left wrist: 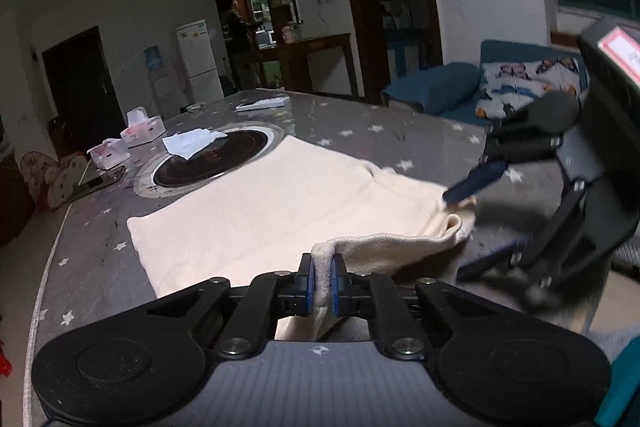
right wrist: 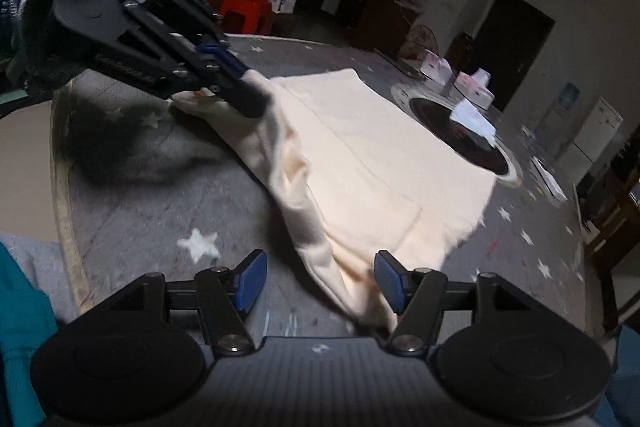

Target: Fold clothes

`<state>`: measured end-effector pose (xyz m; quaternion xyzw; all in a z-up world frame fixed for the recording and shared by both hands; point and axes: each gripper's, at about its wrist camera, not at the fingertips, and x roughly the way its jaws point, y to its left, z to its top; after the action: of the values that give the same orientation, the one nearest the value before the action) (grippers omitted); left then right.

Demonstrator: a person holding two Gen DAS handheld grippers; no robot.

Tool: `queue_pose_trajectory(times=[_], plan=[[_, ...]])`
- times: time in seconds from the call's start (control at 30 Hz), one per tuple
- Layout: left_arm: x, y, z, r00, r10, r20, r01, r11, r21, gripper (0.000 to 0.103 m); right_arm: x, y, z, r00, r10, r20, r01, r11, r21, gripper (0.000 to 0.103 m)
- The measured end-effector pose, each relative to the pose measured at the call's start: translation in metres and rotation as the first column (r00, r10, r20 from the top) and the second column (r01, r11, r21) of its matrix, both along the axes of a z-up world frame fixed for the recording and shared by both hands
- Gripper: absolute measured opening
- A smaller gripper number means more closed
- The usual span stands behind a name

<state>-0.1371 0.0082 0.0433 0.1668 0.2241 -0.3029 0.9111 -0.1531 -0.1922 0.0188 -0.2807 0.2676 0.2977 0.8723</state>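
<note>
Left wrist view: left hand-held gripper (left wrist: 321,277) pinching the cream garment (left wrist: 256,203) at its near edge, cloth stretching away across the desk (left wrist: 92,259). Right wrist view: right hand-held gripper (right wrist: 318,281) spread, a garment corner lying just inside its right finger, so probably next grab.

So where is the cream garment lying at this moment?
The cream garment lies spread on the star-patterned table, beside the round black cooktop. In the left wrist view its near edge is pinched in the left gripper.
</note>
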Motion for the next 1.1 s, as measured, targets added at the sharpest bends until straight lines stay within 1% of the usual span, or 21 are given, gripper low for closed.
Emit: queue_pose_trajectory(times=[0.1,0.2,0.27,0.3,0.33,0.43,0.5,0.53,0.6,0.63,0.87,0.93,1.0,1.1], plan=[[0.002,0.002,0.000,1.000,-0.004,-0.011,0.004,1.000,-0.012,0.009,0.011,0.006,-0.002,1.000,0.019,0.001,-0.019,1.000,0.015,0.055],[-0.003,0.004,-0.005,1.000,-0.018,-0.023,0.018,1.000,-0.007,0.009,0.020,0.009,-0.003,0.999,0.031,-0.012,-0.030,0.999,0.027,0.037],[-0.008,0.006,-0.009,0.999,-0.026,-0.026,0.026,1.000,0.005,0.010,0.026,0.010,-0.003,0.999,0.039,-0.031,-0.038,0.998,0.040,0.023],[-0.010,0.007,-0.011,0.999,-0.028,-0.028,0.028,1.000,0.012,0.013,0.027,0.009,-0.003,0.998,0.041,-0.038,-0.039,0.998,0.046,0.021],[-0.013,0.008,-0.013,0.999,-0.030,-0.030,0.031,0.999,0.018,0.013,0.029,0.009,-0.002,0.998,0.042,-0.045,-0.039,0.998,0.052,0.017],[-0.019,0.011,-0.018,0.999,-0.030,-0.028,0.032,0.999,0.043,0.017,0.030,0.008,0.000,0.998,0.035,-0.058,-0.031,0.997,0.070,0.014],[-0.023,0.011,-0.021,0.999,-0.033,-0.008,0.033,0.996,0.079,0.023,0.030,0.008,0.002,0.998,0.027,-0.064,-0.022,0.997,0.080,0.014],[-0.026,0.011,-0.023,0.999,-0.036,0.002,0.036,0.995,0.096,0.024,0.031,0.007,0.003,0.997,0.022,-0.068,-0.016,0.996,0.086,0.014],[-0.029,0.011,-0.026,0.999,-0.041,0.010,0.039,0.992,0.123,0.036,0.032,0.006,0.005,0.997,0.011,-0.080,-0.003,0.995,0.103,0.013],[-0.029,0.012,-0.028,0.999,-0.038,0.016,0.036,0.990,0.135,0.038,0.033,0.005,0.006,0.996,0.007,-0.083,0.002,0.994,0.111,0.013],[-0.027,0.017,-0.037,0.997,-0.044,0.057,0.031,0.975,0.218,0.039,0.034,0.005,0.011,0.997,-0.018,-0.077,0.027,0.992,0.126,0.012],[-0.026,0.019,-0.038,0.996,-0.063,0.057,0.049,0.974,0.222,0.031,0.033,0.005,0.011,0.997,-0.025,-0.073,0.034,0.991,0.130,0.012],[-0.024,0.021,-0.038,0.996,-0.071,0.046,0.059,0.974,0.221,0.013,0.032,0.005,0.012,0.997,-0.030,-0.070,0.039,0.990,0.137,0.011],[-0.021,0.026,-0.037,0.997,-0.073,0.016,0.069,0.980,0.187,0.006,0.030,0.004,0.013,0.998,-0.035,-0.060,0.044,0.988,0.150,0.010]])
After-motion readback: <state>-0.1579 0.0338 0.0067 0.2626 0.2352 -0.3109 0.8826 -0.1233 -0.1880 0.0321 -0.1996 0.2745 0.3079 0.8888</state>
